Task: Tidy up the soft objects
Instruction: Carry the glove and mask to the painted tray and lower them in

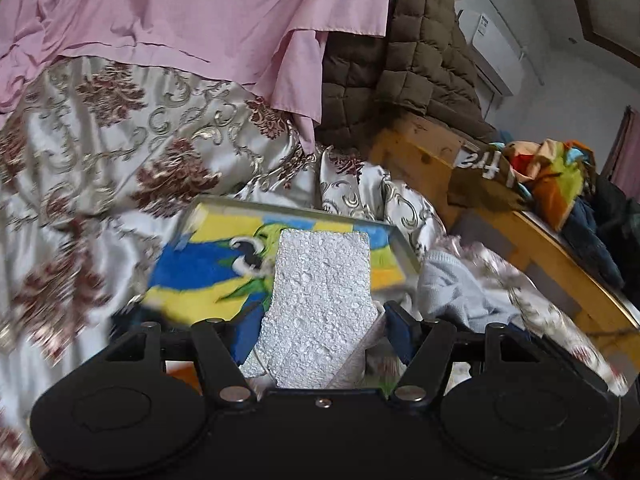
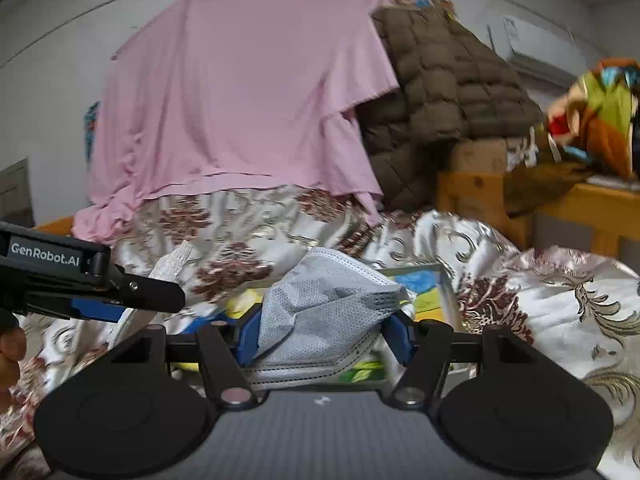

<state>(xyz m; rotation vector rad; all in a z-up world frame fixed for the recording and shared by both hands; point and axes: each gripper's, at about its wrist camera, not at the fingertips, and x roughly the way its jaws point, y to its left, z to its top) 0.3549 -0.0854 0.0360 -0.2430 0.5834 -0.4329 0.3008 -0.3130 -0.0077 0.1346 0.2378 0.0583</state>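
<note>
1. Left gripper [image 1: 320, 330]: jaws clamped on a white foam piece [image 1: 320, 304], held above a shallow tray [image 1: 400, 240] with a bright blue-yellow printed lining. The tray lies on the patterned bedspread [image 1: 120, 152].
2. Right gripper [image 2: 324, 334]: jaws clamped on a grey face mask [image 2: 328, 308], near the tray's right end [image 2: 446, 280].
3. Progress, as judged: both soft items picked up, neither set down; placing is still to do. The tray looks like the likely destination, not certain.
4. A pale blue cloth [image 1: 452, 292] lies right of the tray, untouched.
5. Hidden or unclear: near half of the tray is behind the grippers; its contents cannot be told. Edges are motion-blurred. Pad contact on the foam's left side is obscured.
</note>
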